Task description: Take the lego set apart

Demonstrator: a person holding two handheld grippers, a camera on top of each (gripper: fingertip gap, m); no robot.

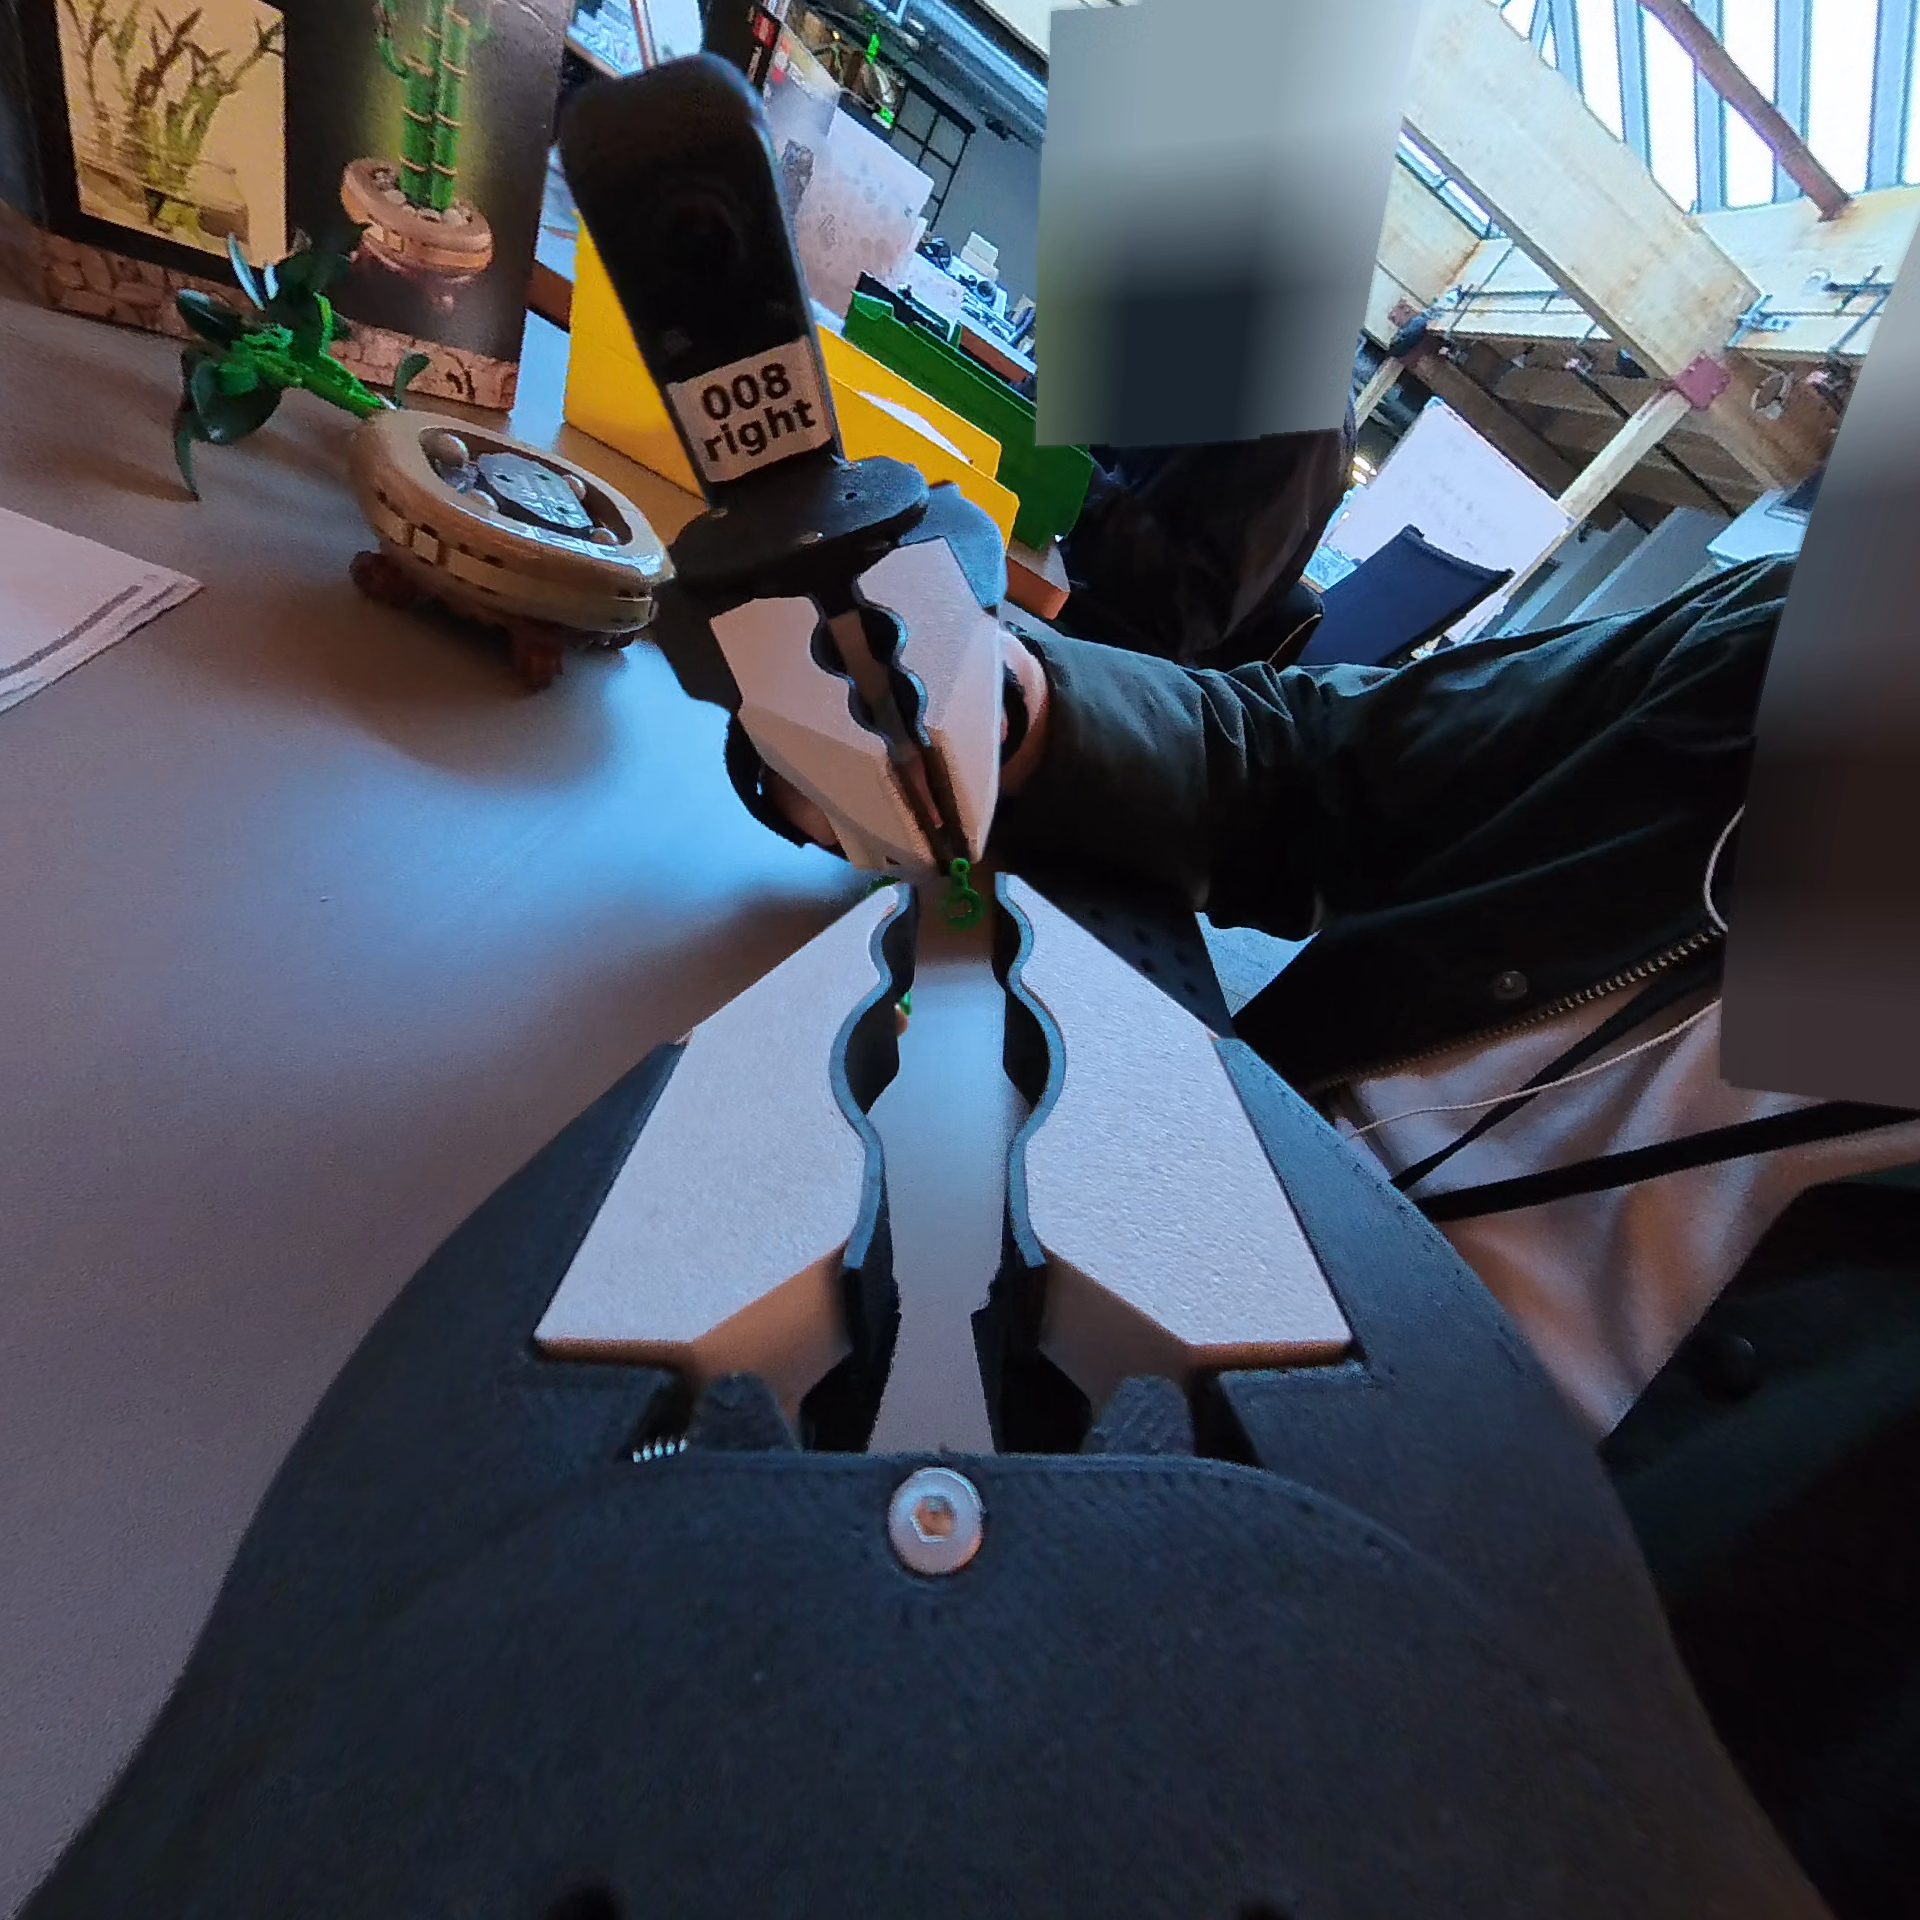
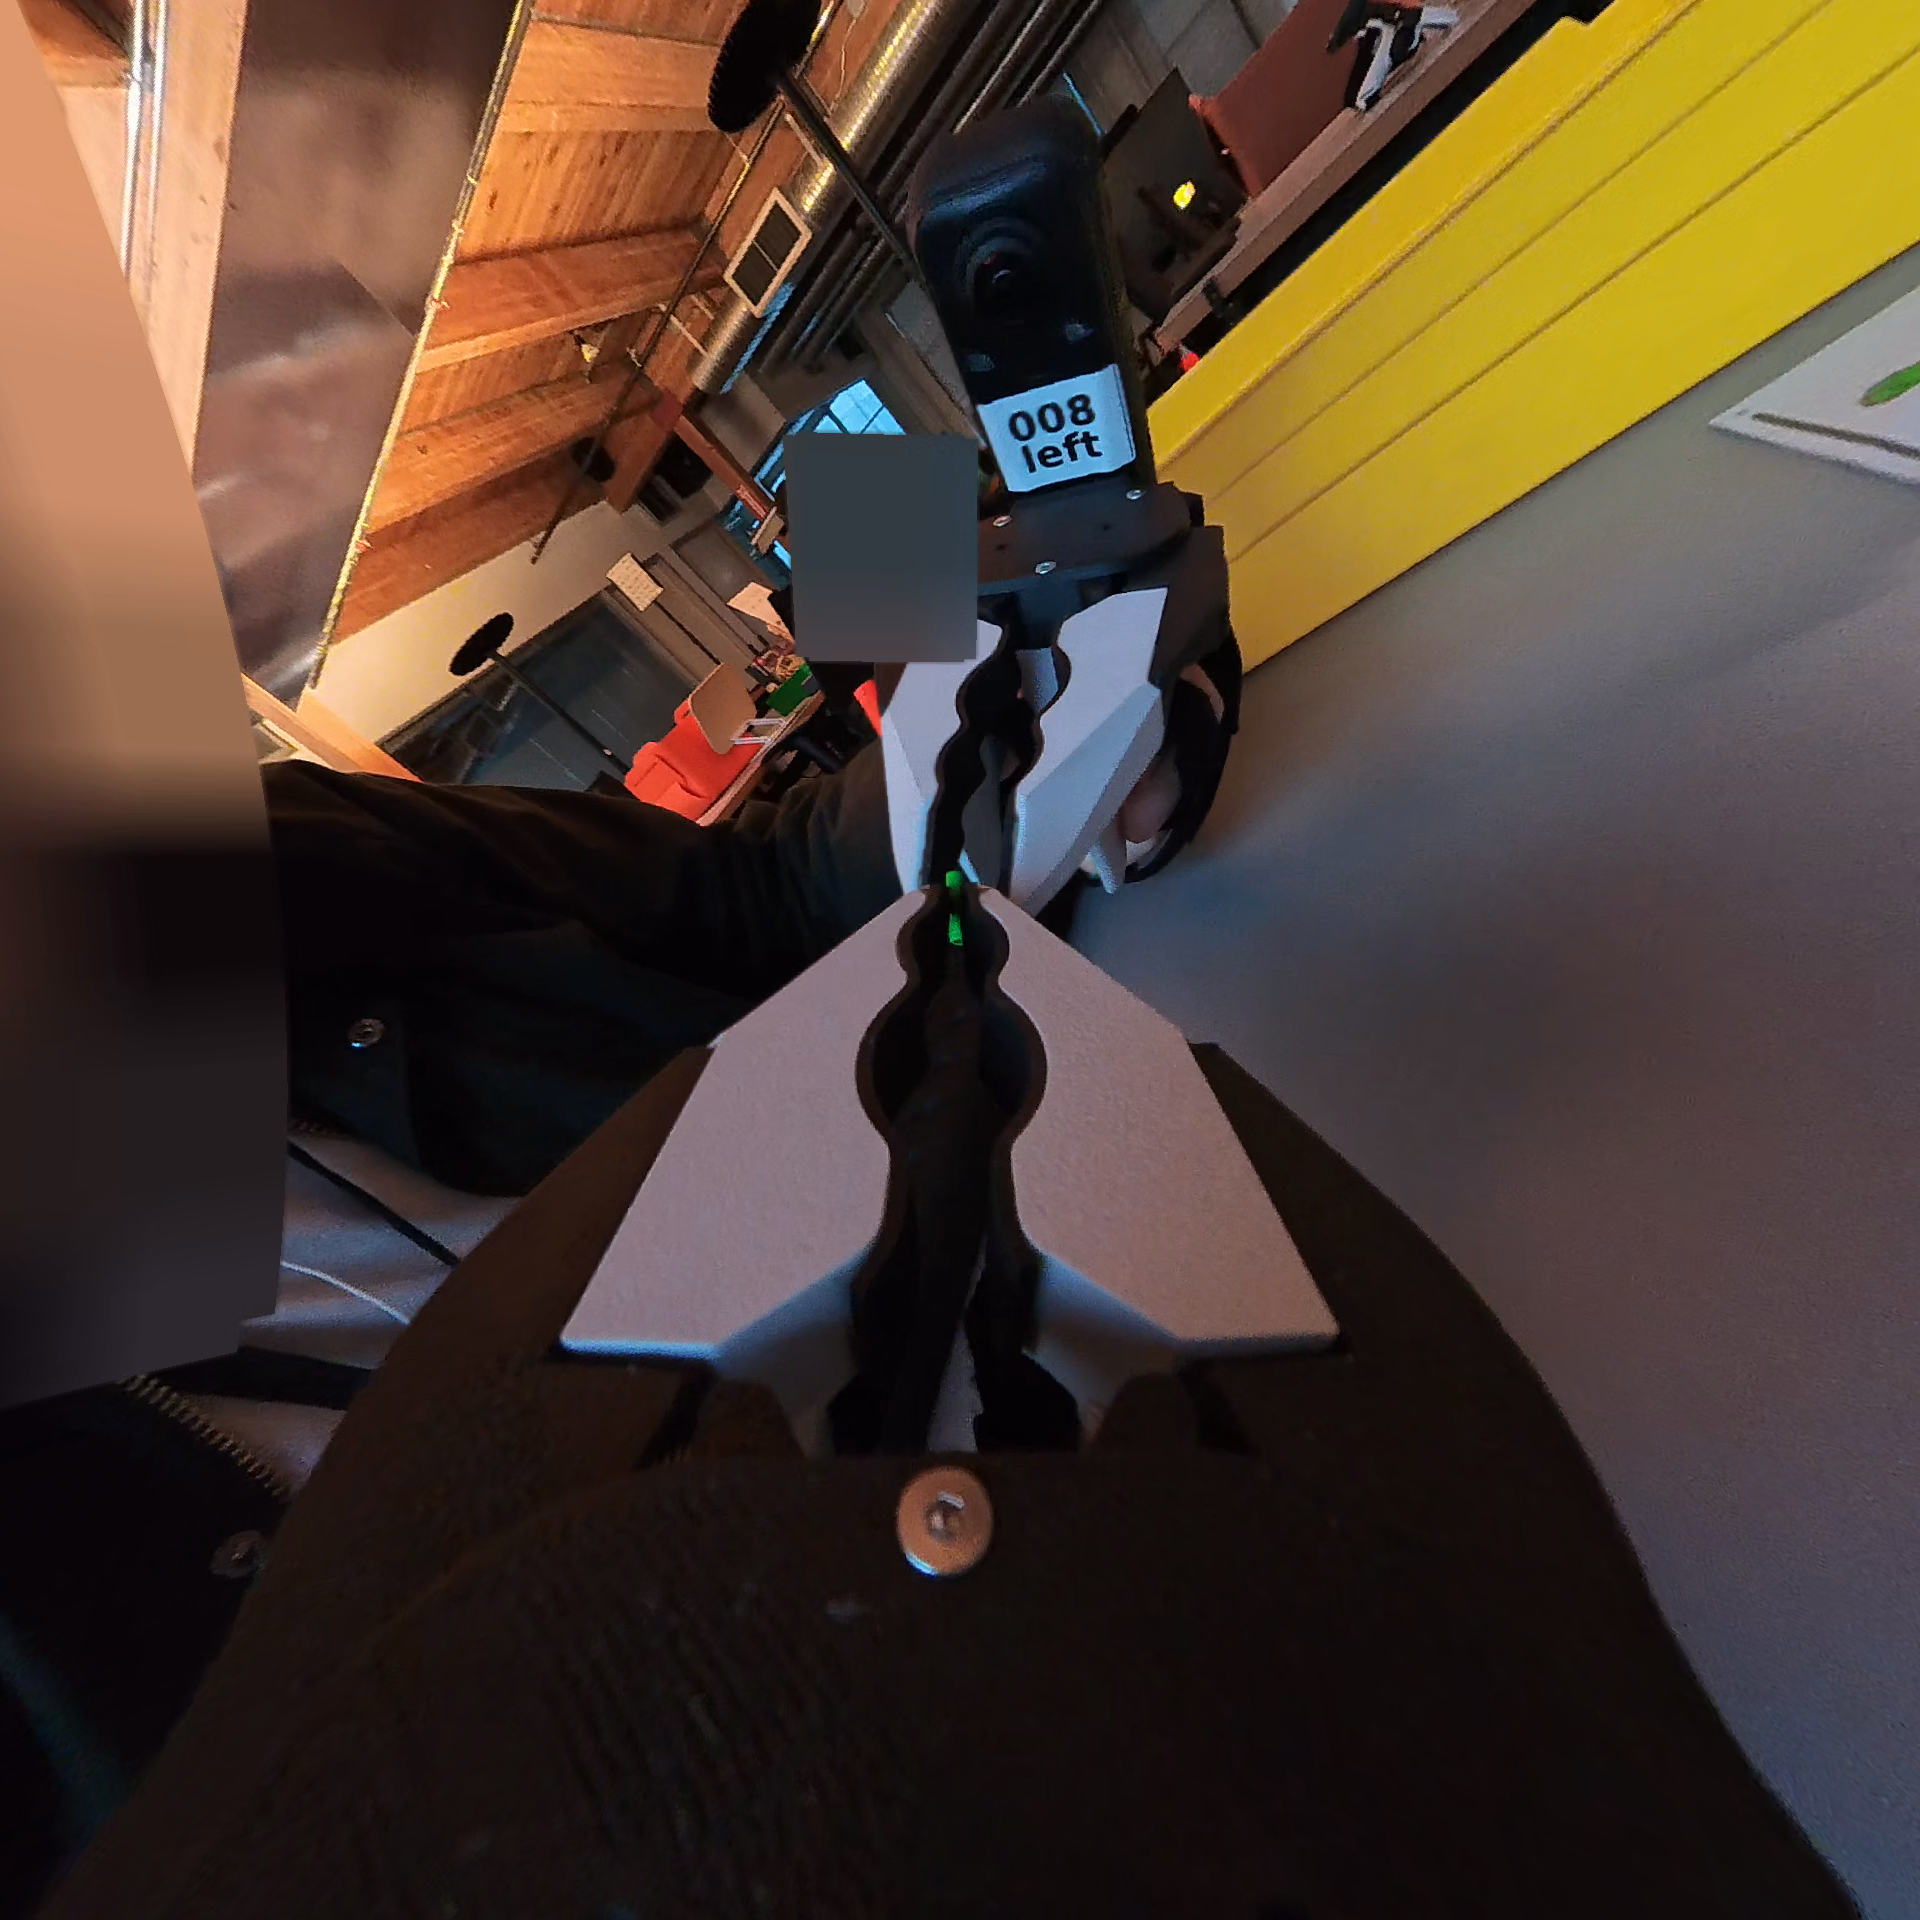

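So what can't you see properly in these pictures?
- Left wrist view: the small green piece is too tiny to tell its shape; the right gripper covers its top.
- Right wrist view: only a green sliver shows between the shut fingers.
- Left wrist view: the leafy stalk by the pot base is blurry.

Yellow bin (image 1: 623, 374), paper sheets (image 1: 62, 613)
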